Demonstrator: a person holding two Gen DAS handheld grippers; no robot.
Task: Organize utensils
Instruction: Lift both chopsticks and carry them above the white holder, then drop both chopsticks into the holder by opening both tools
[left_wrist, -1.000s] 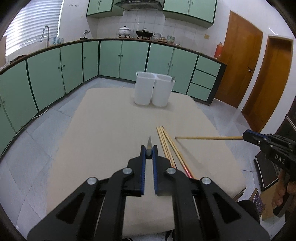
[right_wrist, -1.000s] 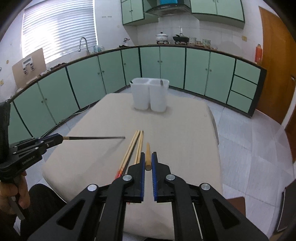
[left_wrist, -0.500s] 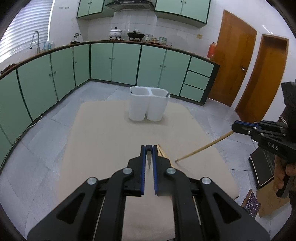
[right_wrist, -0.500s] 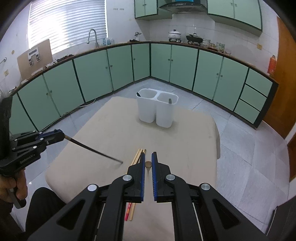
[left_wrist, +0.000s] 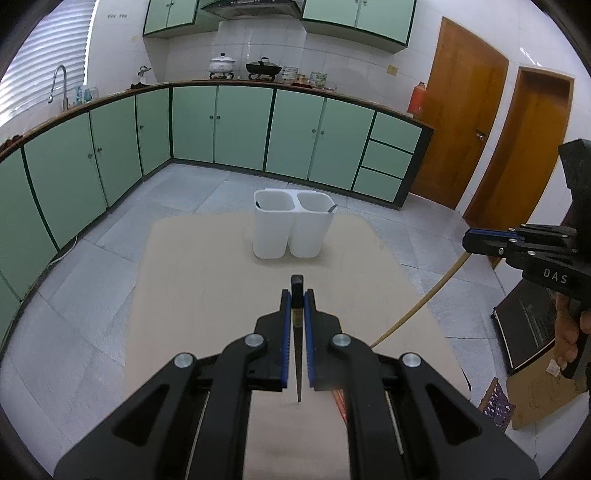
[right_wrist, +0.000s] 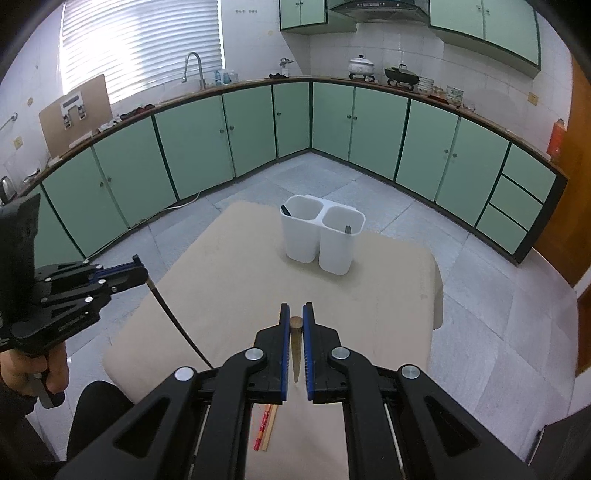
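My left gripper (left_wrist: 297, 294) is shut on a dark chopstick (left_wrist: 297, 365) that hangs tip-down over the beige-covered table (left_wrist: 199, 295). From the right wrist view the same gripper (right_wrist: 142, 272) shows at the left, its dark chopstick (right_wrist: 177, 325) slanting down. My right gripper (right_wrist: 295, 308) is shut on a light wooden chopstick (right_wrist: 296, 354); the left wrist view shows that gripper (left_wrist: 467, 240) at the right with the wooden stick (left_wrist: 417, 308) angled down. A white two-cup holder (left_wrist: 291, 229) (right_wrist: 321, 236) stands at the table's far end, one utensil in each cup. More chopsticks (right_wrist: 264, 428) lie near the front edge.
Green cabinets (right_wrist: 207, 136) curve around the back and left of the room. Two brown doors (left_wrist: 472, 122) stand at the right. A dark-clothed leg (right_wrist: 96, 410) is beside the table's near left corner. Cardboard and a dark box (left_wrist: 524, 332) lie on the floor at right.
Both grippers have risen above the table with their chopsticks. The two sticks have swung from nearly level to hanging steeply down. The table and holder now look farther below.
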